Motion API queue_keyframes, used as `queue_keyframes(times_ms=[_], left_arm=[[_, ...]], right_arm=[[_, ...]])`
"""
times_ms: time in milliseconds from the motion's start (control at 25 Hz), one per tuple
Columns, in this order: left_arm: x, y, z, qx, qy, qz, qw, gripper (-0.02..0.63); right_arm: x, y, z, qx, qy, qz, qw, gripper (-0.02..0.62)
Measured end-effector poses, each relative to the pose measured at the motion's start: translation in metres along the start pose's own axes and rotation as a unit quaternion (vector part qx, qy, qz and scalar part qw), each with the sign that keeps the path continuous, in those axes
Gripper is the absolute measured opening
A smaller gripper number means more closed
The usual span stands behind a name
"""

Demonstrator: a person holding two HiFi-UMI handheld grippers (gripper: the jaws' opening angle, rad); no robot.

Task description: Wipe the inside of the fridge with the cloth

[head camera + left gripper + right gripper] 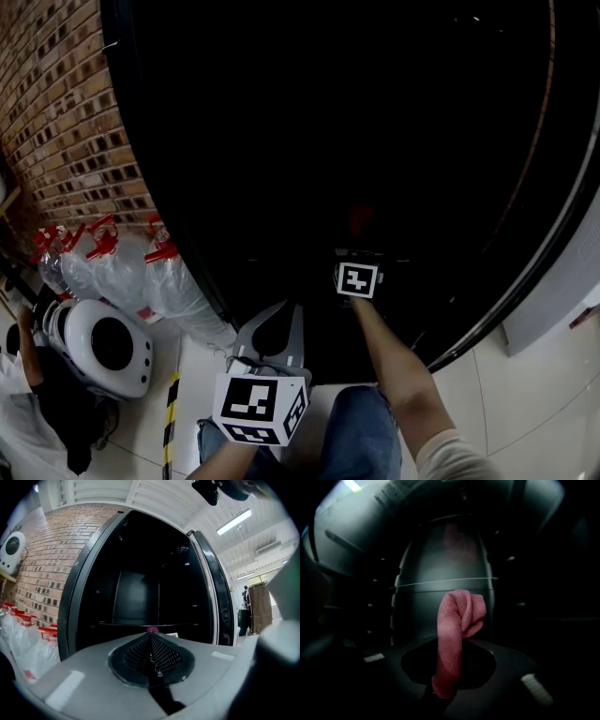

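Observation:
The fridge stands open with a dark interior. My right gripper reaches inside it and is shut on a pink cloth, which sticks up between the jaws and folds over at its top. In the head view only that gripper's marker cube shows, with a faint red patch of cloth beyond it. My left gripper is shut with nothing in it and hangs back outside the fridge opening. A glass shelf crosses the fridge's back wall ahead of the cloth.
A brick wall stands left of the fridge. Clear plastic bags with red tops and a white round appliance lie on the tiled floor at the left. The fridge door is swung open on the right.

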State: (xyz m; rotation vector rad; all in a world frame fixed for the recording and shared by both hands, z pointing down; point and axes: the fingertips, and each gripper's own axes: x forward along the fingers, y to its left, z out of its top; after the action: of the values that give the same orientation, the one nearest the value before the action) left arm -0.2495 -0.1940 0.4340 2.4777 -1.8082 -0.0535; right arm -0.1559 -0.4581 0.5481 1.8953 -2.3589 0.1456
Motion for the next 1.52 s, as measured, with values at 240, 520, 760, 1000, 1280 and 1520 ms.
queue_keyframes(times_ms=[240, 520, 760, 1000, 1280, 1520], left_arm=[[0.004, -0.011, -0.004, 0.003, 0.004, -0.013, 0.9999, 0.015], [0.012, -0.018, -0.003, 0.001, 0.004, -0.019, 0.9998, 0.015], [0.025, -0.035, -0.001, 0.006, 0.004, -0.035, 0.9994, 0.015], [0.041, -0.050, -0.013, 0.002, 0.014, -0.053, 0.9985, 0.015], [0.050, -0.064, -0.028, 0.008, 0.026, -0.064, 0.9976, 0.015], [0.057, -0.071, -0.036, 0.004, 0.037, -0.073, 0.9966, 0.015]], right_arm=[[-0.009, -0.016, -0.003, 0.009, 0.008, -0.007, 1.000, 0.061], [-0.045, -0.003, 0.013, 0.004, -0.022, 0.029, 0.999, 0.061], [-0.099, 0.002, 0.013, 0.030, -0.036, 0.056, 0.997, 0.061], [-0.154, 0.010, 0.012, 0.039, -0.054, 0.083, 0.994, 0.061], [-0.216, 0.015, 0.003, -0.007, -0.074, 0.087, 0.993, 0.061], [-0.243, 0.006, 0.003, -0.017, -0.089, 0.080, 0.993, 0.061]])
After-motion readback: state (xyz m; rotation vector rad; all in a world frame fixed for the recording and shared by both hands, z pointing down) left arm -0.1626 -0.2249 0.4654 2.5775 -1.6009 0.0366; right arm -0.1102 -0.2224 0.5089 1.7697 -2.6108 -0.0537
